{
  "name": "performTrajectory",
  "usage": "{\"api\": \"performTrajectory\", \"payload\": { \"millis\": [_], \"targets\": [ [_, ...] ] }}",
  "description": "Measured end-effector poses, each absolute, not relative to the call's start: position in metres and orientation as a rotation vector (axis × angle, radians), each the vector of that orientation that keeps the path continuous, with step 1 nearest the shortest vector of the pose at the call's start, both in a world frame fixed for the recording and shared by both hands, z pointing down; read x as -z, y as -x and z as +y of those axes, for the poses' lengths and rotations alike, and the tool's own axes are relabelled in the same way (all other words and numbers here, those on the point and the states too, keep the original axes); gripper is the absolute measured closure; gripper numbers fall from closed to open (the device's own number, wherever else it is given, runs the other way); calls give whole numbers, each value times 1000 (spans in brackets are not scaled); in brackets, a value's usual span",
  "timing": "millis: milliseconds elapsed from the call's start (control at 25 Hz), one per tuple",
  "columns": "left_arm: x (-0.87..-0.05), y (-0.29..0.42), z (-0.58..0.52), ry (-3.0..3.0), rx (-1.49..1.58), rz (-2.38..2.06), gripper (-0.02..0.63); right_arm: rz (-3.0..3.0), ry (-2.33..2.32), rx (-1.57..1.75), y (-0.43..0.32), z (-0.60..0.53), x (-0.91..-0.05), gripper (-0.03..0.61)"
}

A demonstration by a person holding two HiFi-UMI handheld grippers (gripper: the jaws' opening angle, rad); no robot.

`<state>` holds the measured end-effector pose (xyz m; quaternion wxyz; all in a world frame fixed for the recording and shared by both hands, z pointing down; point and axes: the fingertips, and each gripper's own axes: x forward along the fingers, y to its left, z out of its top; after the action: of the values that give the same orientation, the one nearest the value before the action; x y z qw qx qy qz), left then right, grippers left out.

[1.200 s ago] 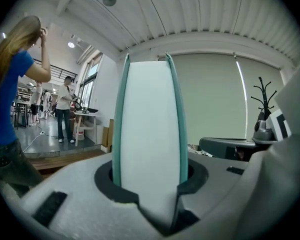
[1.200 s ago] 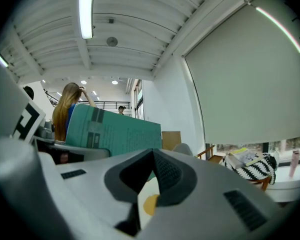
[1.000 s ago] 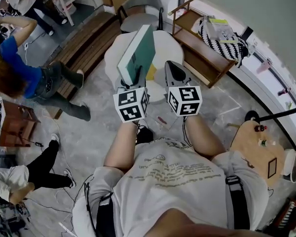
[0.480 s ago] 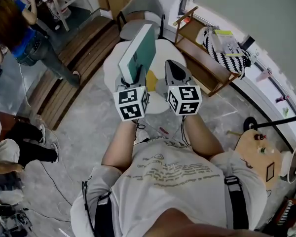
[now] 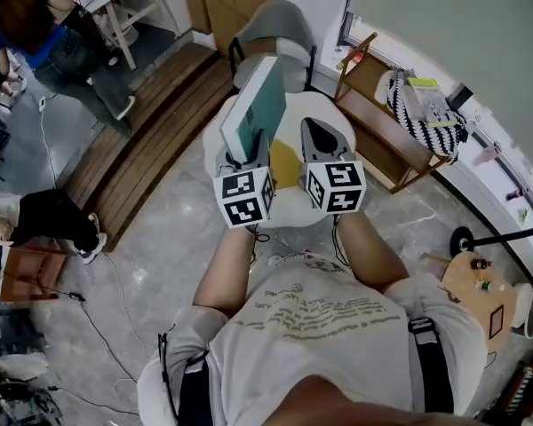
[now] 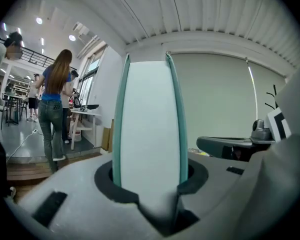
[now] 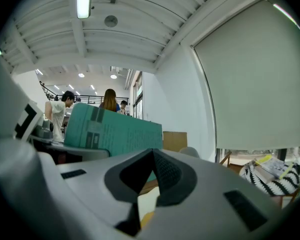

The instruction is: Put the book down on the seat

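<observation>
The left forearm point(image 5: 229, 260) and right forearm point(image 5: 366, 248) reach out ahead of the chest, side by side and close together. The left tongs point(image 5: 249, 149) are clamped on the lower edge of the upright book point(image 5: 256, 105). The right tongs point(image 5: 318, 136) point about level, empty, their jaw tips meeting.

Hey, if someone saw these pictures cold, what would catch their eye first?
The big teal book stands on edge, clamped in the left gripper at the centre of the head view. Right beside it, the right gripper is empty with its fingers together. A white round seat lies just below and ahead of both.
</observation>
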<state>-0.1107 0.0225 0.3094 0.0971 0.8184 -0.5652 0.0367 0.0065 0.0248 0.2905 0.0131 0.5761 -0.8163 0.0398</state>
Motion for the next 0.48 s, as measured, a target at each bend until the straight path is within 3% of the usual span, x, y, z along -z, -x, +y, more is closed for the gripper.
{"api": "performTrajectory", "payload": {
  "millis": [480],
  "targets": [
    [-334,123,-8,-2376,-152,-1650,445,-2526,-1789,-179,2,-10,-305,552]
  ]
}}
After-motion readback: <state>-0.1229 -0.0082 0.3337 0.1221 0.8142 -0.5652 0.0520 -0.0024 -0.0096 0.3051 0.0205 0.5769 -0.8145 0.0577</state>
